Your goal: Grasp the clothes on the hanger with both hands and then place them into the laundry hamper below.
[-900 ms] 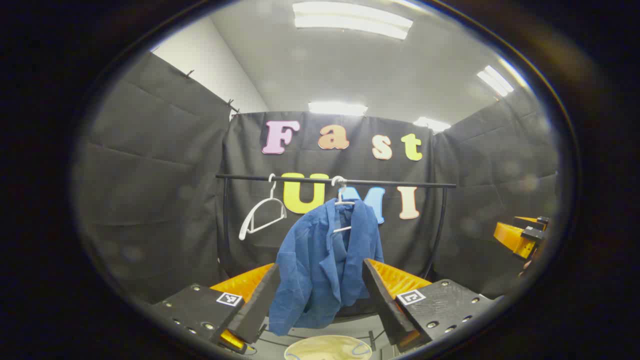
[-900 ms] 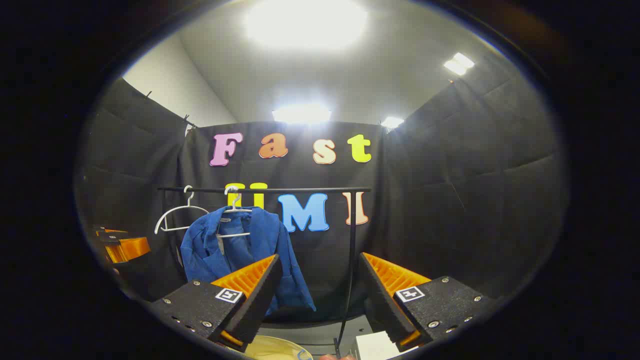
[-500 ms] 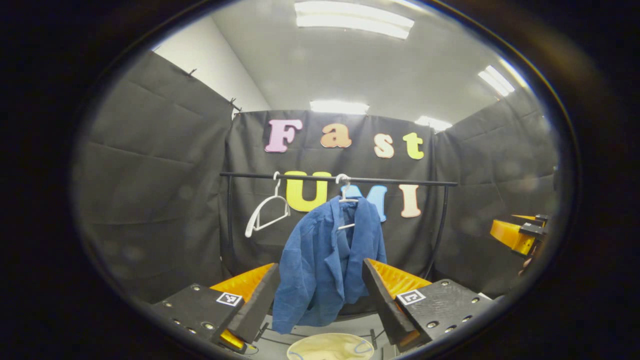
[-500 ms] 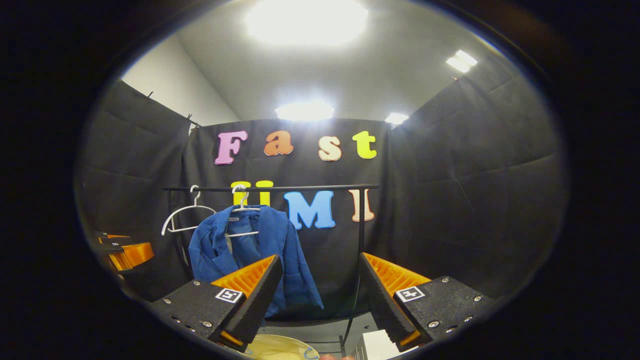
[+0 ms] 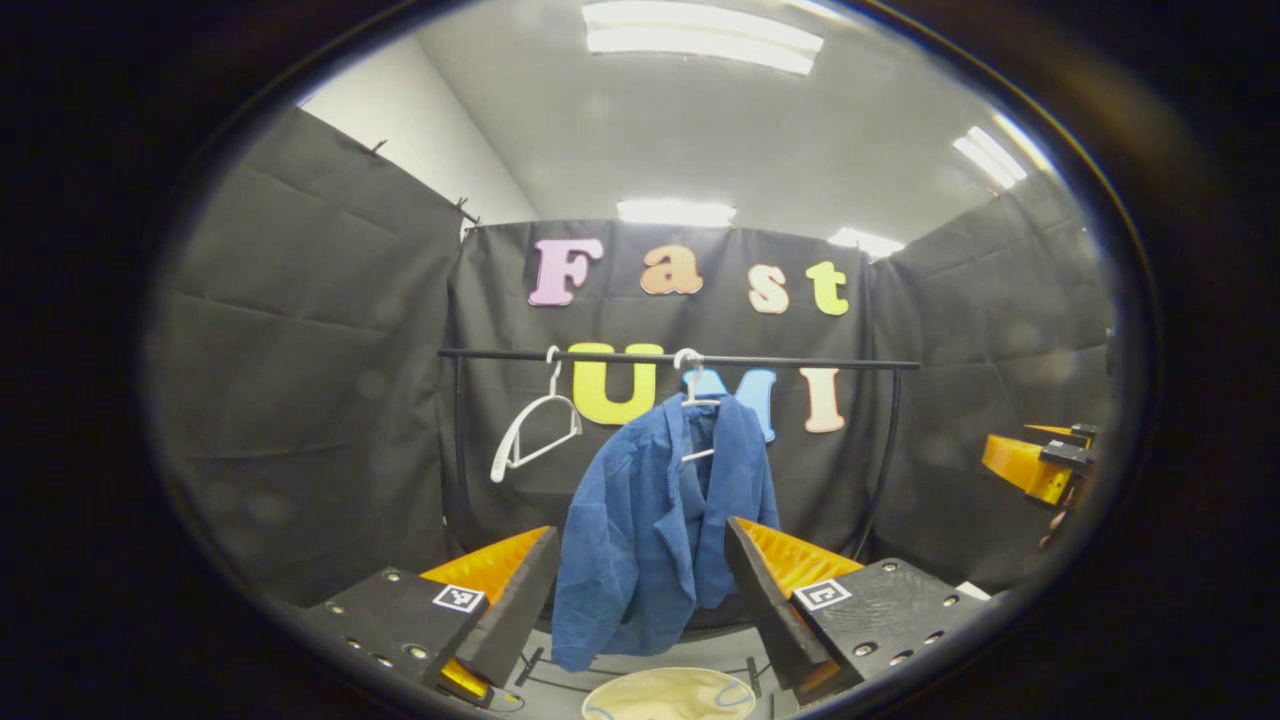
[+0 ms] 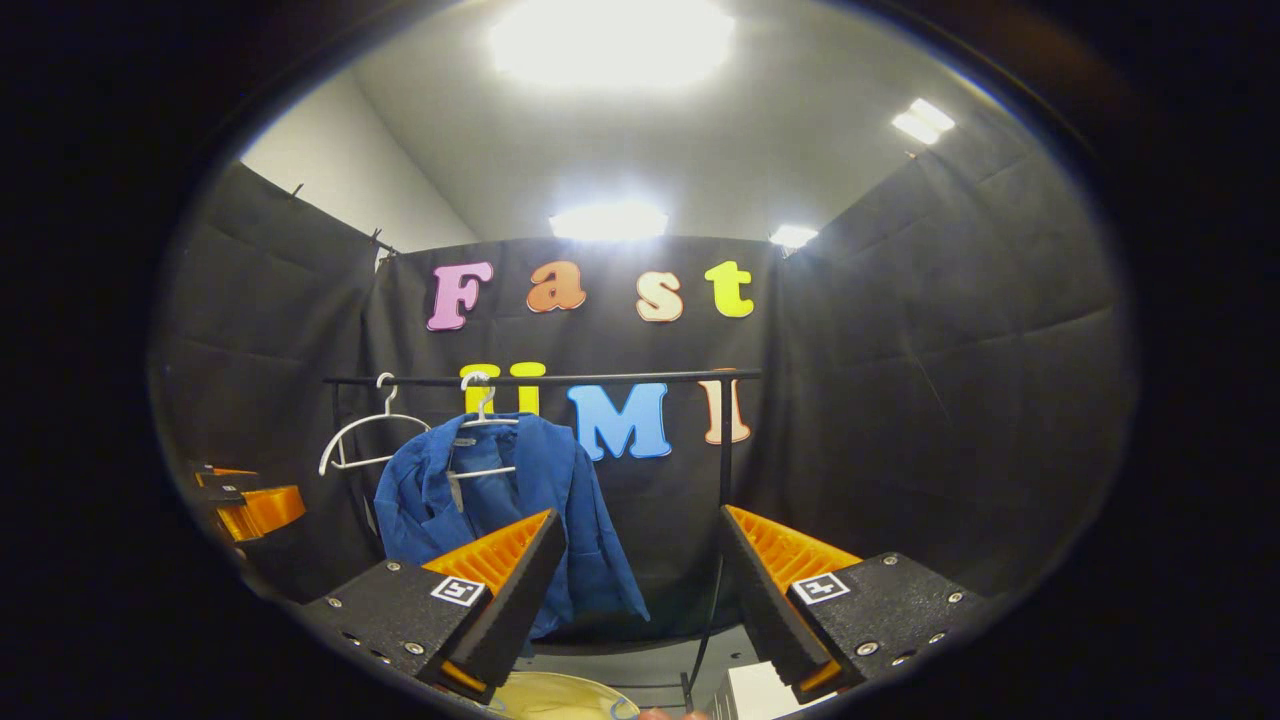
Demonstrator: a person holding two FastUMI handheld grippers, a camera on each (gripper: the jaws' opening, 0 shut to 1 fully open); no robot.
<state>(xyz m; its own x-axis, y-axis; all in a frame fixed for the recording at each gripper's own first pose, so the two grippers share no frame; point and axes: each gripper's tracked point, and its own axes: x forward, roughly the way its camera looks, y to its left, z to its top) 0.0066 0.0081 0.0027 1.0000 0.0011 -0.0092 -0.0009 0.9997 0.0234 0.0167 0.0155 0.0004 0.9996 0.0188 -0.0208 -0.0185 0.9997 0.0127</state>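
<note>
1. a blue jacket (image 5: 660, 530) hangs lengthwise downward on a white hanger (image 5: 693, 400) near the middle of the rail (image 5: 800, 362), front open, hem low above the hamper (image 5: 668, 695).
2. an empty hanger (image 5: 535, 425) hangs tilted toward the rail's left end.
3. left hand-held gripper (image 5: 640, 600) gapes wide, framing the jacket, apart from it.
4. right hand-held gripper (image 6: 640, 590) is wide too, empty, the jacket (image 6: 500, 500) off to its left.

In the right gripper view, the right gripper (image 6: 640, 590) has its jaws wide apart with nothing between them. Far ahead, a blue jacket (image 6: 500, 510) hangs on a white hanger (image 6: 482, 432) from a black rail (image 6: 560, 379). A bare white hanger (image 6: 372, 440) hangs just to its left. The left gripper (image 6: 245, 500) shows at the left edge. A cream hamper rim (image 6: 555, 695) peeks in at the bottom, with a white box (image 6: 750, 690) beside it.
</note>
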